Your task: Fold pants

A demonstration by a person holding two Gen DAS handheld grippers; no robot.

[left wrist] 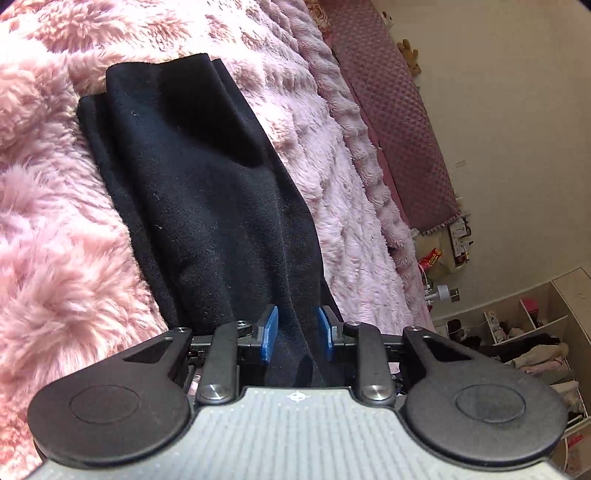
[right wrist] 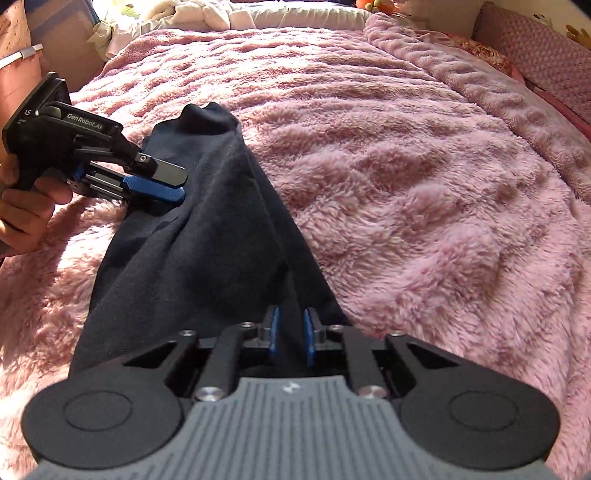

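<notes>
**Both grippers pinching dark pants on pink fuzzy bed**

Dark navy/black pants (right wrist: 207,236) lie on a shaggy pink blanket (right wrist: 406,166) that covers the bed. The garment is bunched lengthwise, running away from the right gripper up to a rumpled end near the middle of the bed. In the left wrist view the same pants (left wrist: 192,177) show as layered folds, with one flap lying over another at the far end.

Right gripper (right wrist: 291,332): blue pads (right wrist: 274,328) drawn in close on a raised ridge of the cloth, which pulls up into a tent shape from the pinch point. Grip looks firm, with fabric squeezed between the jaws.

Left gripper (left wrist: 297,334): jaws narrow but not fully together, with a thick fold of pants sitting between the blue pads (left wrist: 267,332). The pads appear to press the cloth on both sides. Seen from the right wrist view, the left gripper (right wrist: 173,181) comes in from the left edge, held by a hand (right wrist: 26,214), its tips at the side edge of the pants and the fingers stacked one above the other.

A quilted pink headboard (left wrist: 399,122) runs along the far side of the bed against a cream wall. Open shelves (left wrist: 532,332) with cluttered items stand in the corner. White bedding (right wrist: 207,14) is piled at the far end of the bed.
</notes>
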